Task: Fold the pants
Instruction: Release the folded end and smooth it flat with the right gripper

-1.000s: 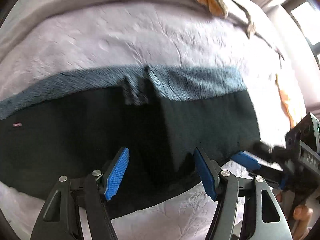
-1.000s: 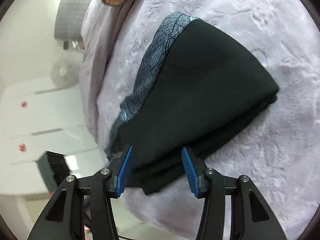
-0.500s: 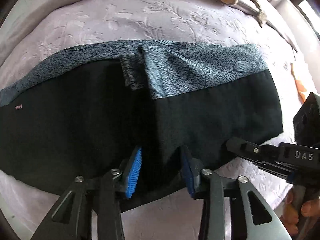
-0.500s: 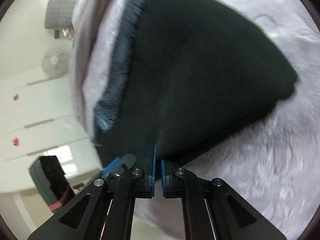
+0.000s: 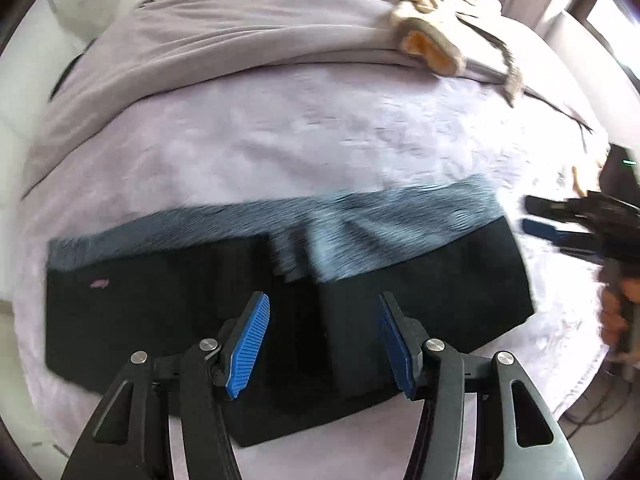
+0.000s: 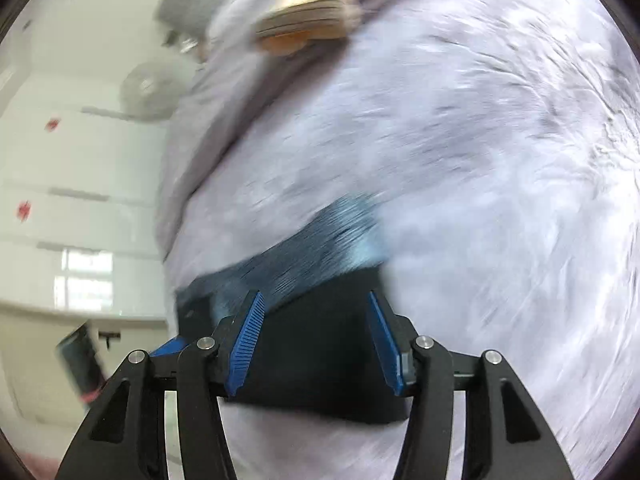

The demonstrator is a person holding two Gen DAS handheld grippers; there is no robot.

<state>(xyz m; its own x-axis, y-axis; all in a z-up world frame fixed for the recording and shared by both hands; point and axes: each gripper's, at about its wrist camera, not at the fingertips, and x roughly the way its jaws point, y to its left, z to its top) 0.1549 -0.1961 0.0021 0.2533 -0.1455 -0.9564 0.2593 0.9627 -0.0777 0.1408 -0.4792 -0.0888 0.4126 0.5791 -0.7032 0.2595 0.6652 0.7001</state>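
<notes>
A pair of black pants with a blue-grey patterned waistband lay flat on a pale lilac bedspread, near its front edge. They were already folded into a long band, and a further fold seemed to overlap near the middle, where one layer sat over another. The left gripper hovered just above that overlap, pointing steeply down, its blue pads apart and opening, with only cloth below and nothing pinched between them. The right gripper was off the right-hand end of the pants, its jaws also spread and opening, empty; both views were smeared by motion. A tan and orange garment lay crumpled at the far side of the bed, well apart from the pants. Judging by the layers, the lengthwise fold was done; at least one more crosswise fold looked to be left before a compact bundle
</notes>
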